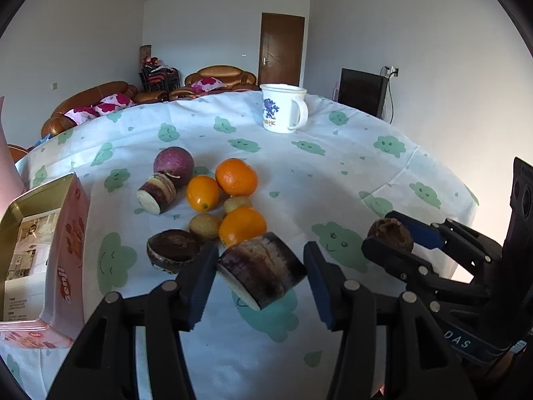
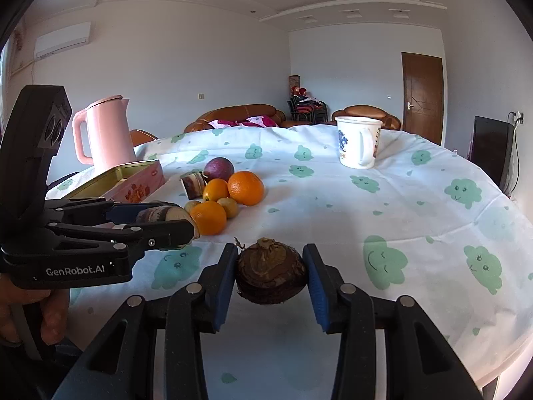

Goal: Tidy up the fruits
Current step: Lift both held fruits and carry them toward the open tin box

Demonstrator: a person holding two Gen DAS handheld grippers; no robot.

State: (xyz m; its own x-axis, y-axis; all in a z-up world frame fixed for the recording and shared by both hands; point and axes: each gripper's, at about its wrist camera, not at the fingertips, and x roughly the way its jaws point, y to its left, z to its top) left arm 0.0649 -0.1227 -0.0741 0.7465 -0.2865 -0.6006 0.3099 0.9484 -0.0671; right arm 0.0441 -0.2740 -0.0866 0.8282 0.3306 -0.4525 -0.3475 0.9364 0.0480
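Jaws of the left gripper (image 1: 260, 276) are clamped on a short piece of sugarcane (image 1: 263, 268), dark-skinned with a pale cut face, held tilted above the tablecloth (image 1: 333, 173). Seen from the right wrist view, this gripper points level across the table with a hand (image 2: 30, 310) wrapped around its handle below.

Jaws of the right gripper (image 2: 270, 276) grip a brown water chestnut (image 2: 271, 271) from both sides, its dried stem tip upward, lifted clear of the cloth. The two grippers sit close together, the right one just beside the left.

Beyond the left gripper's fingers lies a cluster of fruit: another water chestnut (image 1: 173, 250) touching the near finger, two oranges (image 1: 236, 176), a kumquat (image 1: 202, 192), two small yellowish fruits (image 1: 205, 225), a second sugarcane piece (image 1: 156, 193) and a purple passion fruit (image 1: 174, 166). An open pink tin box (image 1: 43, 250) stands left of the cluster. A white mug (image 1: 283, 108) sits well apart, near the far edge, and a pink kettle (image 2: 103, 133) stands behind the box.
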